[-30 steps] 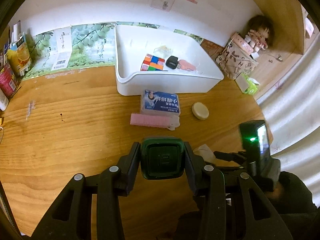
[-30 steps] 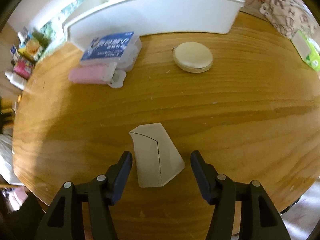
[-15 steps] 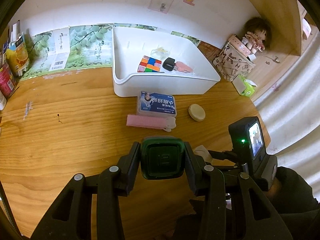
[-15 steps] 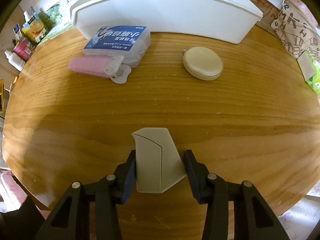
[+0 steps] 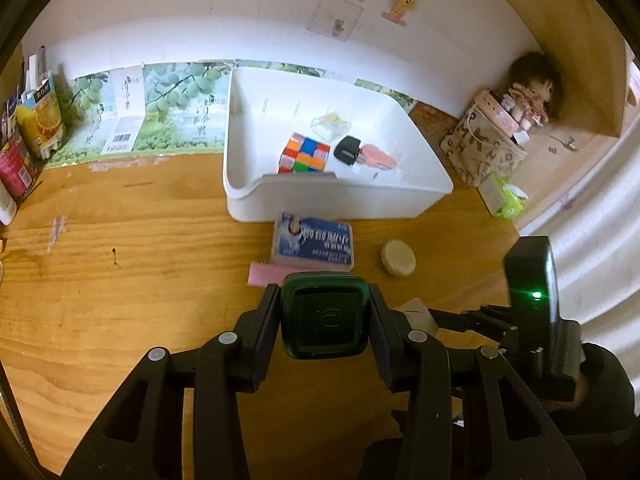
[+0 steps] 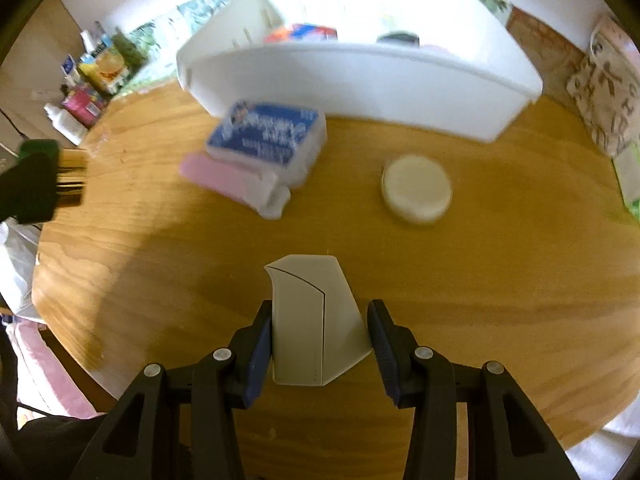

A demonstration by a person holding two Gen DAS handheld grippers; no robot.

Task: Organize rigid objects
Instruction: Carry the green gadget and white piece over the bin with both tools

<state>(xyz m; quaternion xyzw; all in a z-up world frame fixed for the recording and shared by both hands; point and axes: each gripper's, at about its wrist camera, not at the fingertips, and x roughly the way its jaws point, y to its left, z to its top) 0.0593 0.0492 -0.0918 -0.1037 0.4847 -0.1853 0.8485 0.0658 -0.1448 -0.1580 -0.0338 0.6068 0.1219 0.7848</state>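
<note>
Rigid objects lie scattered on a round wooden surface (image 6: 500, 280) with a pale grain, set against a white wall (image 5: 200, 20) edged with a strip of green grape-print paper (image 5: 176, 104); cartons and bottles (image 5: 36, 120) crowd the far left edge, and a lettered fabric bag (image 5: 480, 152) with a doll (image 5: 528, 96) behind it sits in the far right corner. The left hand-held gripper (image 5: 324, 320) is clenched on a dark green square box (image 5: 324, 322) with a raised lid panel, both pads pressed to its sides. Straight ahead of it stands a white plastic bin (image 5: 360, 200), holding a colour cube (image 5: 306, 154), a small clear packet (image 5: 332, 124) and a black-and-pink key-like item (image 5: 364, 154). Just ahead of the green box lie a blue-labelled clear case (image 5: 314, 244) and a pink strip (image 5: 266, 274) touching it, with a cream round tin (image 5: 398, 258) ahead to the right. The right hand-held gripper (image 6: 320, 340) has just been closing and now grasps a pale grey wedge-shaped case (image 6: 316, 320), smooth, with a thin dark seam curving across its face; the case is tipped up between the blue pads, above the near part of the surface, the tin ahead to the right and the bin beyond.
</note>
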